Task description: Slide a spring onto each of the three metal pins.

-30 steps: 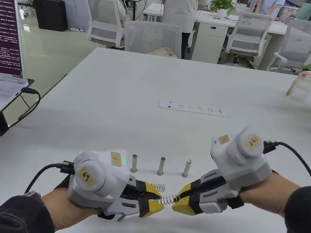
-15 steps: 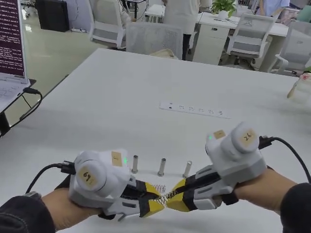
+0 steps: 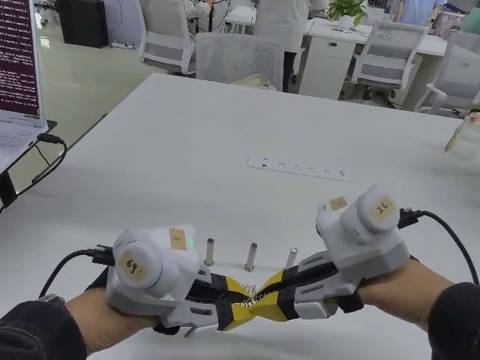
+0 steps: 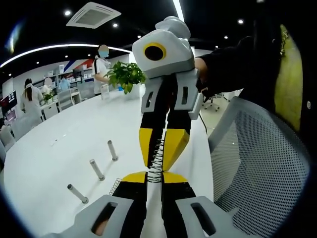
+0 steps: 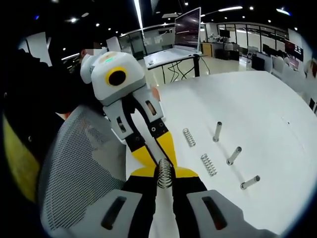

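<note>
Three metal pins [image 3: 250,256] stand upright in a row on the white table [image 3: 225,142], just beyond both grippers. My left gripper [image 4: 154,177] is shut on one end of a spring [image 4: 157,159], its yellow tips [image 3: 238,309] pointing right. My right gripper [image 5: 166,173] faces it tip to tip and is shut on the spring's [image 5: 165,174] other end. In the right gripper view the pins [image 5: 234,155] stand to the right, with two loose springs [image 5: 208,164] lying beside them. A loose spring [image 4: 115,186] lies near the pins [image 4: 96,169] in the left gripper view.
A white power strip [image 3: 300,168] lies across the middle of the table. A laptop [image 3: 16,82] sits on a stand at the left with a cable. Office chairs [image 3: 236,60] and desks stand beyond the far edge. A mesh chair [image 4: 257,163] is close behind me.
My right gripper has moved left until its tips meet my left gripper's, and it has shut on the spring's free end. The left gripper has kept its hold.
</note>
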